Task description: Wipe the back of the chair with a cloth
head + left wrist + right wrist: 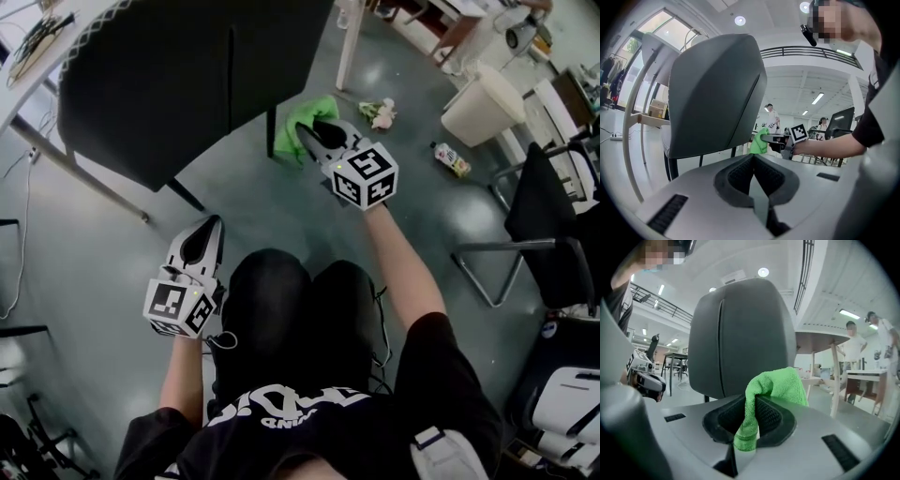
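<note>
1. Your left gripper (211,227): grey shell (693,201), black ribbed pads (740,176), white cube (178,307) with black square markers, thin black cable (221,341).
2. Your right gripper (314,131): same grey shell and marker cube (366,175).
3. Your clothes: black short-sleeved shirt (375,441) with white print; black trousers (272,309).

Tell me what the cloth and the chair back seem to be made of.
The cloth is bright green with a fuzzy, looped pile and folds softly, so it is likely microfibre terry. The chair back is dark grey and smooth, matte with a faint sheen and one vertical seam. It is probably moulded plastic, though taut upholstery cannot be ruled out.
</note>
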{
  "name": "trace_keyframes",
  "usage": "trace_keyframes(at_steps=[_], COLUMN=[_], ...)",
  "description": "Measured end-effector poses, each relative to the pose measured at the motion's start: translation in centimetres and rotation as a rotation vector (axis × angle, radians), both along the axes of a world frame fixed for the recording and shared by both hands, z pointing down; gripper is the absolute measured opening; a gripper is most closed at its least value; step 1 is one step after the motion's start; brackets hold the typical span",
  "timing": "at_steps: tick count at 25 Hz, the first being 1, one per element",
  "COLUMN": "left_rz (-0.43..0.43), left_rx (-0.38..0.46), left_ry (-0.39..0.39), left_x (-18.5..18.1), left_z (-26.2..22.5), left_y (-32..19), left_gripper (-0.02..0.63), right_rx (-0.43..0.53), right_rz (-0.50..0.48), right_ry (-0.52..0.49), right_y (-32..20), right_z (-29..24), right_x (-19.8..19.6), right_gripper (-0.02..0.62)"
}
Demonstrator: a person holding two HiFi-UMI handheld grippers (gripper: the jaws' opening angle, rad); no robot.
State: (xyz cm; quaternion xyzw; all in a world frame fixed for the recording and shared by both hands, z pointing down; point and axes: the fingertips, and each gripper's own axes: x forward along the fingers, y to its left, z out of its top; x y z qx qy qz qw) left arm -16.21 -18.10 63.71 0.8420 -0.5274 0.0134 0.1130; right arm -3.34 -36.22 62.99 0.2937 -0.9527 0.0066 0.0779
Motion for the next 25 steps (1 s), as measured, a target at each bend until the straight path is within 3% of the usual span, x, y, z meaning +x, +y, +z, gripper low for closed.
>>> trace_keyframes(at_steps=[6, 12, 18, 22, 25], left_rz=[0.047, 0.09, 0.117, 0.133, 0.152], left_rx=[-0.009, -0.009, -0.056, -0.075, -0.063], left_ry=[-0.025, -0.037, -0.028, -0.017, -0.025], left_x=[1.6, 3.1, 3.4, 2.9, 2.6], left_z=[-1.1, -7.1, -19.2, -29.7, -38.3], left_y=[-1.6, -3.6, -4.8, -5.5, -6.3], left_gripper=[0.0, -0.001, 0.0, 0.0, 0.0], right_rx=[-0.011, -0.014, -0.1, -0.148, -0.173], right_rz=[0.104, 0.127, 0.166, 0.22, 0.253], right_ry=[-0.025, -0.055, -0.12, -0.178, -0.164], right_y=[-1.5, -0.1, 2.4, 3.9, 4.6], right_z=[-1.3, -6.6, -16.8, -26.4, -33.7], right_x=[5.8, 7.3, 8.2, 9.2, 10.1], right_gripper=[0.048, 0.048, 0.048, 0.048, 0.048])
